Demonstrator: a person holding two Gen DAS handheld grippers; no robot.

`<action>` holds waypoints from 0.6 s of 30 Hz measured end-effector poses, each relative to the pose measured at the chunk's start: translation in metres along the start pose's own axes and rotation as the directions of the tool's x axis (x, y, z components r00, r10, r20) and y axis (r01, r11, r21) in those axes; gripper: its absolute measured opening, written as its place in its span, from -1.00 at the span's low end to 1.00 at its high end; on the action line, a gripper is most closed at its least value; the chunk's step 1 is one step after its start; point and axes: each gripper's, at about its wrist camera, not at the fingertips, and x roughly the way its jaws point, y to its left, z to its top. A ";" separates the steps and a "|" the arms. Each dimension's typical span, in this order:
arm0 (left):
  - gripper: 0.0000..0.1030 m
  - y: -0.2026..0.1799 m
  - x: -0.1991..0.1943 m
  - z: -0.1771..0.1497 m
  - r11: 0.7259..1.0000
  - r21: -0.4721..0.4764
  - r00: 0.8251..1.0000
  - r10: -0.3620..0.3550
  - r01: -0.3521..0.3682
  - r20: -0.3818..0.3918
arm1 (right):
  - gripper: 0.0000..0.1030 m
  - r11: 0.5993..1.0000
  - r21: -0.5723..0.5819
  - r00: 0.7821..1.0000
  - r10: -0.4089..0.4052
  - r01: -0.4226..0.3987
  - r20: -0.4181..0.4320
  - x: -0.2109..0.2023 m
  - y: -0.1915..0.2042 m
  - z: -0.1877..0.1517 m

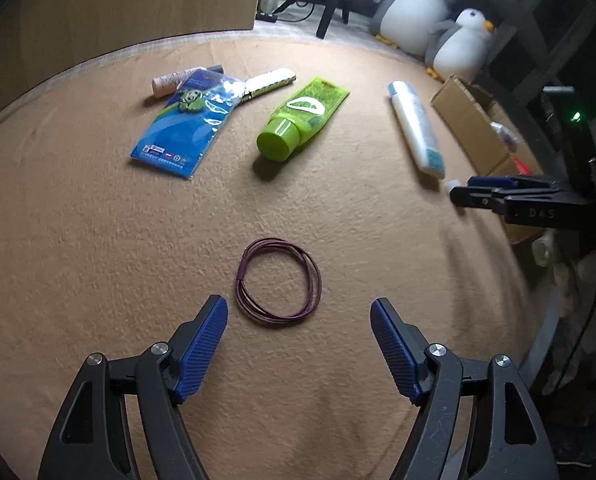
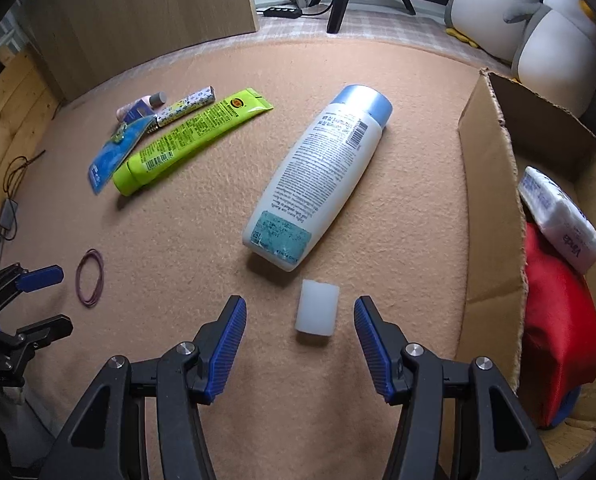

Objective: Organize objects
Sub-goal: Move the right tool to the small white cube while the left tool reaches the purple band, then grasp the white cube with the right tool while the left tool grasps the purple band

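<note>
My left gripper (image 1: 299, 306) is open and points down at a purple elastic band (image 1: 278, 282) lying flat on the tan blanket (image 1: 97, 260). The band sits just ahead of the fingertips, and the pads touch nothing. My right gripper (image 2: 300, 304) is open too. A small white cylinder (image 2: 317, 307) lies between its blue pads with a gap on each side. Just beyond it lies a white bottle with a blue cap (image 2: 318, 184). Farther left are a green tube (image 2: 185, 140), a blue packet (image 2: 117, 152), a patterned stick (image 2: 185, 106) and a small pink tube (image 2: 137, 106).
An open cardboard box (image 2: 490, 208) stands at the right with a red pouch (image 2: 558, 328) and a tissue pack (image 2: 558, 216) inside. Plush penguins (image 2: 538, 20) sit behind it. A wooden panel (image 2: 137, 12) rises at the back left. The left gripper (image 2: 37, 300) shows at that view's left edge.
</note>
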 end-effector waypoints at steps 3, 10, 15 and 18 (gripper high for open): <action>0.52 -0.003 0.011 0.002 0.999 0.005 0.999 0.037 -0.036 -0.027 | 0.01 1.000 -0.013 1.000 -0.021 0.021 0.007 0.002 0.002 0.001; 0.38 -0.009 0.020 0.007 0.994 0.028 0.995 0.103 -0.103 -0.015 | 0.01 0.999 -0.030 0.999 -0.041 0.041 -0.002 0.014 0.003 -0.002; -0.25 -0.003 0.017 0.009 0.990 0.030 0.991 0.135 -0.135 -0.006 | -0.08 0.998 -0.039 0.999 -0.051 0.051 0.008 0.014 0.003 -0.004; -0.60 0.002 0.016 0.010 0.990 0.021 0.990 0.141 -0.141 0.000 | -0.34 0.997 -0.047 0.998 -0.066 0.066 0.014 0.013 0.004 -0.003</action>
